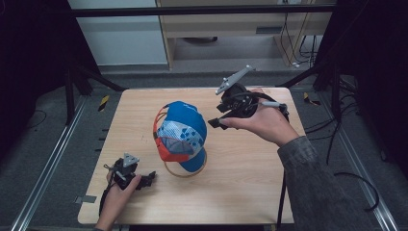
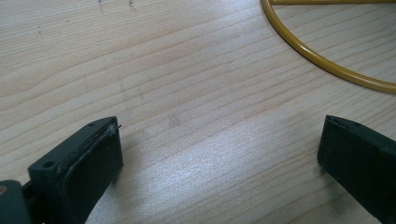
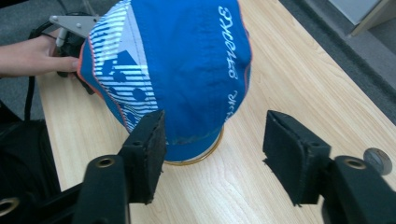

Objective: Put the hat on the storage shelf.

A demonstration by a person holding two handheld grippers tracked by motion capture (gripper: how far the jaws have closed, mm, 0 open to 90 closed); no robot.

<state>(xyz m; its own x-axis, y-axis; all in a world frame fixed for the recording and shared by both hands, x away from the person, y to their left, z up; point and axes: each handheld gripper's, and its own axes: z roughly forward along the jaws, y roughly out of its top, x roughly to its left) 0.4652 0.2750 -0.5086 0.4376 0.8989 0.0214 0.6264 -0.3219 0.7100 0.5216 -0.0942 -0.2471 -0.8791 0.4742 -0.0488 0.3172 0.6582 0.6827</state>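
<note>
Left tool (image 1: 146,179) sits low on the wooden surface (image 1: 240,183) at its near left corner, jaws wide, nothing between them; yellow wire ring (image 2: 327,63) just ahead of it; blue cap (image 1: 183,132) rests on that ring mid-surface; right tool (image 1: 215,123) held above the far right, jaws wide, aimed at the cap, not touching.

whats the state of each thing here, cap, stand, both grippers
cap: sitting on the stand, not gripped
yellow wire stand: ring base flat on the table
left gripper: open, low by the table, holding nothing
right gripper: open, raised beside the cap, holding nothing
</note>
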